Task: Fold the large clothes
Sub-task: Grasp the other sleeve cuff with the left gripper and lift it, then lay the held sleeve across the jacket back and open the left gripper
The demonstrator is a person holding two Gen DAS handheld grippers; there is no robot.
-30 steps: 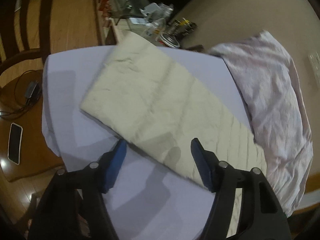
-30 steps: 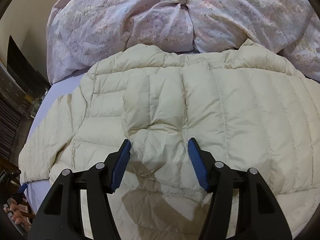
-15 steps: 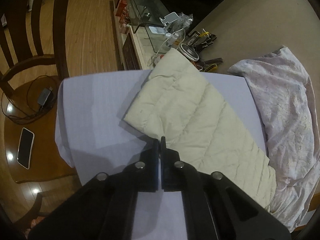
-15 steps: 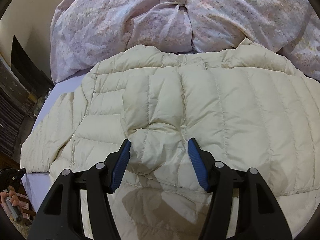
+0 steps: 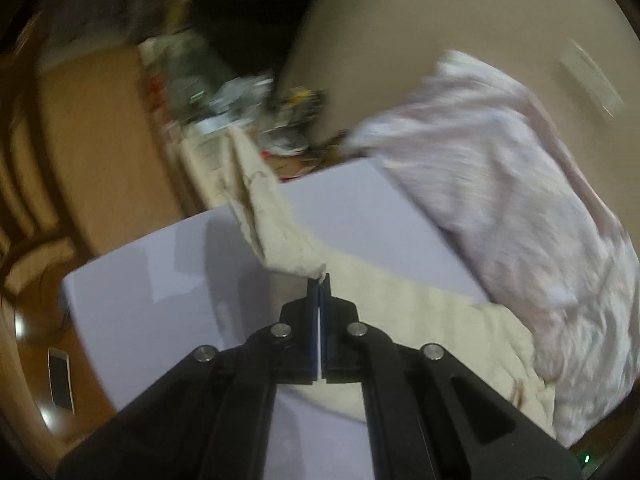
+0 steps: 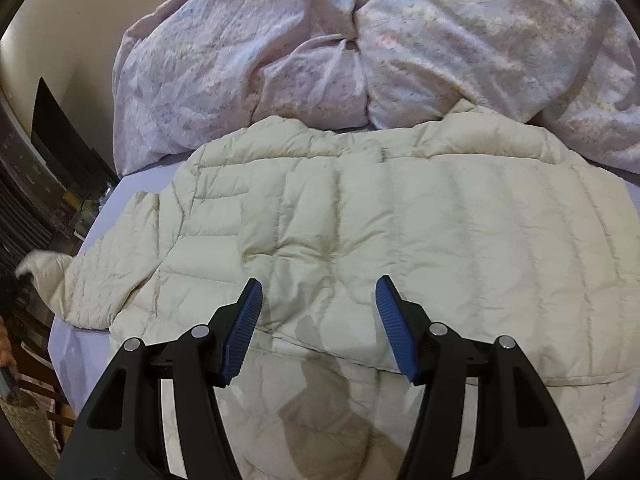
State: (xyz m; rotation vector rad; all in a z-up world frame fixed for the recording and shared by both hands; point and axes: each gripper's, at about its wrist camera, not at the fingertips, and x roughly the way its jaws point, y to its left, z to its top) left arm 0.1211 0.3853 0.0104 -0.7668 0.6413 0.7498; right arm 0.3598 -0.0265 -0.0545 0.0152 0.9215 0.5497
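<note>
A cream quilted down jacket [image 6: 400, 232] lies spread on a lilac sheet [image 6: 68, 356]. Its left sleeve [image 5: 276, 224] shows in the blurred left wrist view, lifted off the sheet [image 5: 160, 296] and hanging from my left gripper [image 5: 319, 284]. That gripper is shut on the sleeve's edge. In the right wrist view the sleeve's end [image 6: 40, 264] is raised at the far left. My right gripper [image 6: 318, 300] is open and empty, hovering over the jacket's body near its lower hem.
A crumpled pink-white duvet [image 6: 360, 40] lies along the jacket's far side, also in the left wrist view [image 5: 520, 200]. A cluttered low shelf [image 5: 240, 96] stands past the bed's end. A phone [image 5: 60, 384] lies on the wooden floor beside the bed.
My left gripper closed on the sleeve's edge, then lifted it so the sleeve now hangs folded from the jaws. The right gripper stayed open over the jacket.
</note>
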